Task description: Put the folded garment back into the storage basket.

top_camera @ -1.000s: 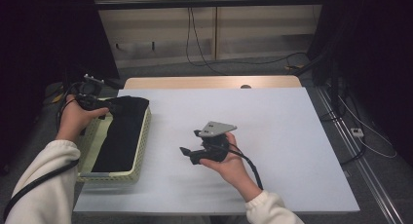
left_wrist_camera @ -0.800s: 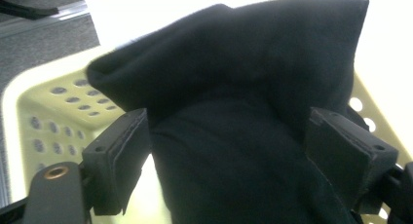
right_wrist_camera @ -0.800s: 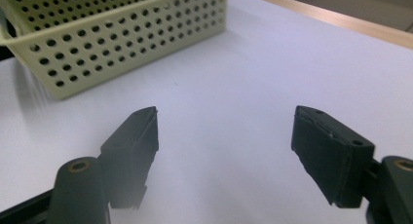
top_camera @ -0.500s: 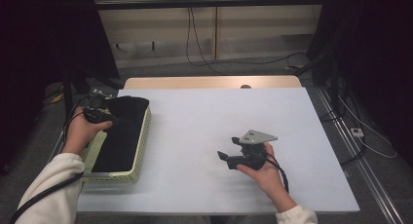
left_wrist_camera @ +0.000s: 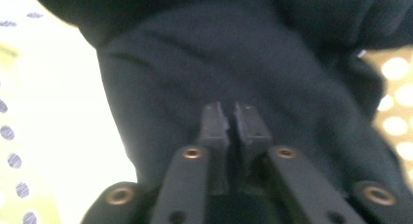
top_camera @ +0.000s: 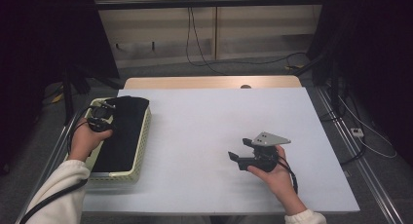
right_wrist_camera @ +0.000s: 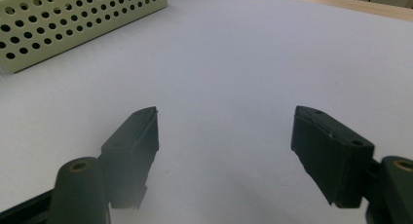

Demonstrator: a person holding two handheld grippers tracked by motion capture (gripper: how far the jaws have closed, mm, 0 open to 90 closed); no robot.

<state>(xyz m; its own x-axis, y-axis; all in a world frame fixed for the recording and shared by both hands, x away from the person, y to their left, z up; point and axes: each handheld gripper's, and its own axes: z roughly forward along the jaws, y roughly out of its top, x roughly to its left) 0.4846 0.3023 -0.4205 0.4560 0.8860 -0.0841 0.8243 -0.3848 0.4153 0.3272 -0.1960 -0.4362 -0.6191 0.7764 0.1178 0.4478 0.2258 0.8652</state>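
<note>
With its jaws pressed nearly together against the dark cloth (left_wrist_camera: 234,63) just ahead of them in the perforated basket (top_camera: 142,136), the left gripper (top_camera: 100,119) seems at the pinching step, needing a lift next, while the right gripper (right_wrist_camera: 226,151) waits spread over the bare table (top_camera: 209,117).

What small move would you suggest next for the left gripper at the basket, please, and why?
Probably lift the left gripper slowly: its jaws look shut on the black fabric item in the pale yellow perforated plastic basket, while the right gripper waits open above the white table.
</note>
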